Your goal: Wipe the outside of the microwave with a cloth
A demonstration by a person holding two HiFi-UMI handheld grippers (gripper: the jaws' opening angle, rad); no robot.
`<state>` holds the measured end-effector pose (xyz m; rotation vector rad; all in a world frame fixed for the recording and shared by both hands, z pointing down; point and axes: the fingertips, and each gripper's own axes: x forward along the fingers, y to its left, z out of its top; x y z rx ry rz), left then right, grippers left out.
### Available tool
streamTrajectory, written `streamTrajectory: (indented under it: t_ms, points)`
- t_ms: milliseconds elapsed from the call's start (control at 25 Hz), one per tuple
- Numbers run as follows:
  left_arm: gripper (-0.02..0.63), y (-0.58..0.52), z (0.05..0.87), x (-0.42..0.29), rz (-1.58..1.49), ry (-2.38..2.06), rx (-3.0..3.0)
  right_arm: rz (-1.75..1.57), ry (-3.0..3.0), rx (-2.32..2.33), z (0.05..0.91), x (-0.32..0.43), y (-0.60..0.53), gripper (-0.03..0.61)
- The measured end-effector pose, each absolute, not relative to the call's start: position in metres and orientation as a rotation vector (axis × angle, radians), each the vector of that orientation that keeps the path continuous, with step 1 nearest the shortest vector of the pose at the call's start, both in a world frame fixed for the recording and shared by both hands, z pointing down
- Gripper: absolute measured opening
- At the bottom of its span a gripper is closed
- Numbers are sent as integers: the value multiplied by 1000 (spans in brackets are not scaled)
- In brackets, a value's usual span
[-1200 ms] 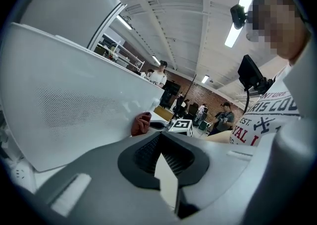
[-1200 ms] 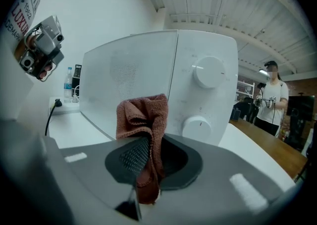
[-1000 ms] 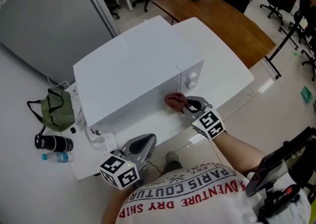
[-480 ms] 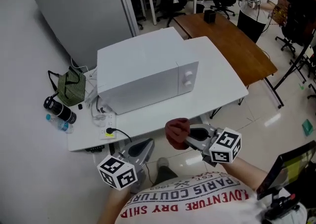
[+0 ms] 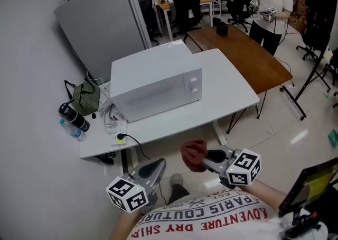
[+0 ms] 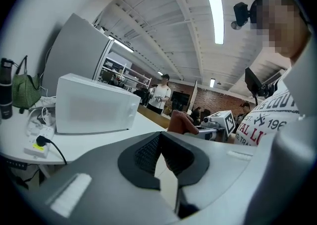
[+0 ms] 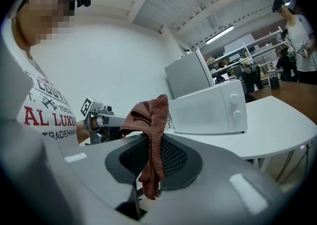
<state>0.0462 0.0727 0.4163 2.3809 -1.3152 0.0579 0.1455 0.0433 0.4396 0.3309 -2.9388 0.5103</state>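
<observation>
A white microwave [image 5: 156,87] stands on the white table [image 5: 227,99], its door and two knobs facing me; it also shows in the left gripper view [image 6: 94,112] and the right gripper view [image 7: 210,108]. My right gripper [image 5: 203,160] is shut on a reddish-brown cloth [image 5: 193,154], held low in front of the table and well away from the microwave. The cloth [image 7: 151,140] hangs bunched between the jaws. My left gripper [image 5: 150,169] is shut with nothing in it, below the table's front edge. From its camera the cloth [image 6: 182,123] shows beyond the jaws.
Left of the microwave lie a green striped bag [image 5: 84,98], a black flask [image 5: 73,117], a small water bottle [image 5: 72,129] and a power strip [image 5: 119,133] with cords. A brown table [image 5: 245,54] adjoins at the right. A person [image 5: 270,3] stands behind it. A grey partition [image 5: 100,25] rises behind.
The right gripper has pulled the cloth off the microwave's front and back toward me, away from the table. The head view has backed off, so the microwave looks smaller and farther.
</observation>
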Motion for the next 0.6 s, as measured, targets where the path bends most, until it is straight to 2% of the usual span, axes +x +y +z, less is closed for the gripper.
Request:
streamTrajectory:
  t_ms: [600]
  points:
    - [6,104,408,61,35,-1308,2405,547,-2957,405,438,163,68,44]
